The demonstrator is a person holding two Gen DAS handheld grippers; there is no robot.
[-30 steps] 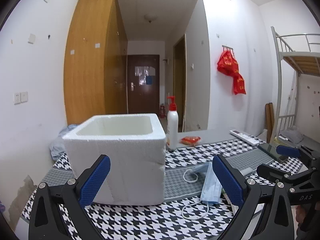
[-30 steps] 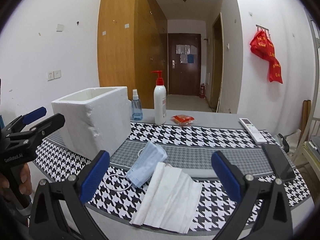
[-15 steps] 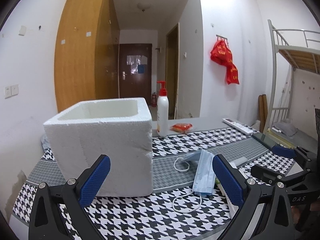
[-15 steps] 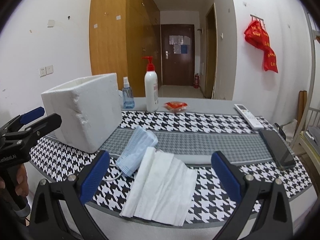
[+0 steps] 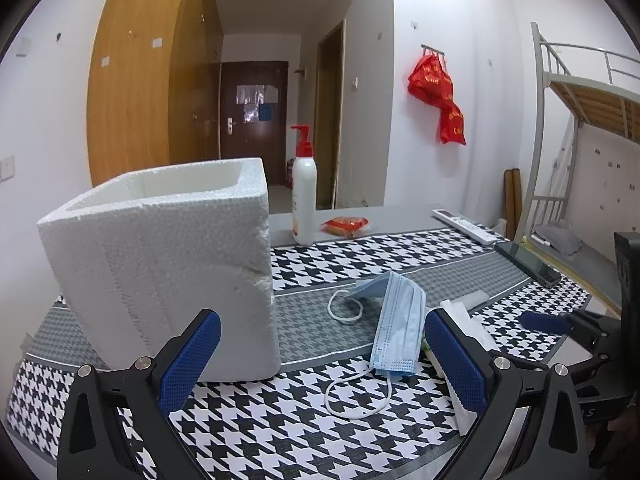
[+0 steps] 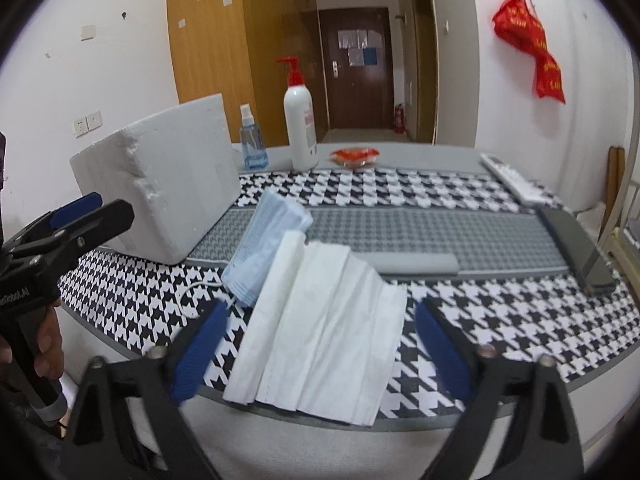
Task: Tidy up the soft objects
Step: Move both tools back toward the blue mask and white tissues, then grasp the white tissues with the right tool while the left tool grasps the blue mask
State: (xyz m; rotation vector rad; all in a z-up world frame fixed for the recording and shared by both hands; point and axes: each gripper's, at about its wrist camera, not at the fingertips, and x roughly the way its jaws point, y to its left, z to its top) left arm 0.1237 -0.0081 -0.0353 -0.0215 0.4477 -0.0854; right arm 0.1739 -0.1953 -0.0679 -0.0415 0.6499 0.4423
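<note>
A white foam box (image 5: 168, 268) stands open-topped on the houndstooth table; it also shows in the right wrist view (image 6: 160, 196). A blue face mask (image 5: 396, 320) lies to its right, also seen in the right wrist view (image 6: 268, 244). A folded white tissue stack (image 6: 320, 328) lies at the front edge; only its edge (image 5: 460, 312) shows in the left wrist view. My left gripper (image 5: 322, 364) is open and empty, just in front of the box and mask. My right gripper (image 6: 320, 352) is open and empty, low over the tissue stack.
A pump bottle (image 6: 300, 120), a small blue spray bottle (image 6: 252, 144) and a red packet (image 6: 354, 156) stand at the table's back. A white remote (image 6: 512, 180) and a dark phone (image 6: 580, 248) lie at the right. A bunk bed frame (image 5: 560, 120) stands to the right.
Both grippers have moved forward and lower toward the table. The right gripper has closed in on the tissue stack. The left view has shifted so the mask sits between its fingers.
</note>
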